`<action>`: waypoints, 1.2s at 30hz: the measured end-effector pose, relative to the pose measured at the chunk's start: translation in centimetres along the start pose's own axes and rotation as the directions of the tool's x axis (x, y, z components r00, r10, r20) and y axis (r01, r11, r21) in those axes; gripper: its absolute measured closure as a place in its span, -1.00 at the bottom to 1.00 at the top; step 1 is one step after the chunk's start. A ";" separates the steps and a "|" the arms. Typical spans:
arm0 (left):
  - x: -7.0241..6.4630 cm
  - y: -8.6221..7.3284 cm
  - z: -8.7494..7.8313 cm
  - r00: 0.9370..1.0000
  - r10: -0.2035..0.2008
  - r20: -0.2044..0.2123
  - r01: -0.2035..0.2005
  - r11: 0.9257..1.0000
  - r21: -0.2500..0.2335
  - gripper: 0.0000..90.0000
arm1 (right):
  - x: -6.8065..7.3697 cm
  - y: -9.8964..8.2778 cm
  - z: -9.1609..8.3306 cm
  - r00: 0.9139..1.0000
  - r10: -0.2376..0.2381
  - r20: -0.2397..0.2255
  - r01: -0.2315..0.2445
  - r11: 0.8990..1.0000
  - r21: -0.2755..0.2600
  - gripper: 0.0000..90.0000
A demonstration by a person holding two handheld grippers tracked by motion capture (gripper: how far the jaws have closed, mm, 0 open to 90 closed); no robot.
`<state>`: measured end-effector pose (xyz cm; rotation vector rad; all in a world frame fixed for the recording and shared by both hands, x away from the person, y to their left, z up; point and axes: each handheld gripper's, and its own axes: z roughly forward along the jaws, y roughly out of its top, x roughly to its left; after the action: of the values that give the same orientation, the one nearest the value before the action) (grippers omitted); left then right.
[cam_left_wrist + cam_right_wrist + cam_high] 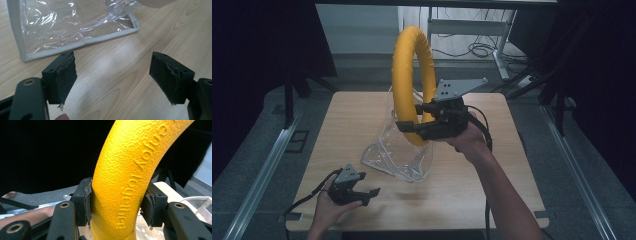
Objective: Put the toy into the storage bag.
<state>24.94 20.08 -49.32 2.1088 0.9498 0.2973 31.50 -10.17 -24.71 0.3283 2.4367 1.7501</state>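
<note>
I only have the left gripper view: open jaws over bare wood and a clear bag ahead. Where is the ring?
Observer: The yellow ring is off the table, upright, clamped at its lower part by the right gripper.
Operator: Is that grip firm?
Observer: In the right gripper view both pads press the ring's sides, one on each side.
Operator: Where is it relative to the bag?
Observer: In the high view, the ring's bottom sits at the top of the clear bag, which stands partly upright mid-table.
Operator: And my gripper?
Observer: The left gripper is near the table's front edge, apart from the bag.
</note>
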 end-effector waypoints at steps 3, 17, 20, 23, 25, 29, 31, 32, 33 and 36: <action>0.0 0.0 -0.1 1.000 -0.001 0.000 0.001 1.000 -0.001 -0.52 | 0.0 -0.1 0.4 1.000 -0.002 -0.017 0.002 1.000 -0.003 0.09; 0.0 0.0 0.1 1.000 0.005 0.000 -0.005 1.000 0.004 -0.52 | 0.0 -1.3 2.0 0.995 0.017 -0.103 -0.017 1.000 0.002 0.09; 0.0 0.0 0.1 1.000 0.004 0.001 -0.004 1.000 0.006 -0.52 | -0.1 -1.7 2.5 0.993 0.027 -0.111 -0.026 1.000 0.011 0.09; 0.0 0.0 0.2 1.000 0.006 0.000 -0.006 1.000 0.009 -0.52 | 0.0 -2.1 2.9 0.992 0.037 -0.123 -0.034 0.999 0.022 0.08; 0.0 0.0 0.2 1.000 0.007 0.001 -0.007 1.000 0.010 -0.53 | 0.0 -2.3 3.1 0.990 0.042 -0.135 -0.038 0.999 0.028 0.09; 0.0 0.0 0.2 1.000 0.003 0.000 -0.003 1.000 0.005 -0.53 | -0.2 -3.0 3.8 0.988 0.046 -0.148 -0.040 0.998 0.042 0.09; 0.0 0.0 0.2 1.000 0.003 -0.001 -0.003 1.000 0.005 -0.53 | -0.3 -3.3 4.1 0.987 0.056 -0.151 -0.048 0.997 0.054 0.08; 0.0 0.0 0.2 1.000 0.003 -0.001 -0.003 1.000 0.006 -0.53 | -0.4 -3.5 4.2 0.986 0.060 -0.153 -0.051 0.997 0.060 0.08; 0.0 0.0 0.2 1.000 0.004 -0.001 -0.004 1.000 0.007 -0.53 | -0.5 -3.6 4.3 0.986 0.063 -0.155 -0.054 0.996 0.066 0.08; 0.0 0.0 0.2 1.000 0.003 -0.001 -0.003 1.000 0.005 -0.53 | -0.8 -4.3 4.7 0.985 0.080 -0.156 -0.068 0.995 0.078 0.08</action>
<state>25.00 19.97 -49.47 2.1157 0.9489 0.2982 32.94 -7.34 -30.29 0.3006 2.6362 1.7852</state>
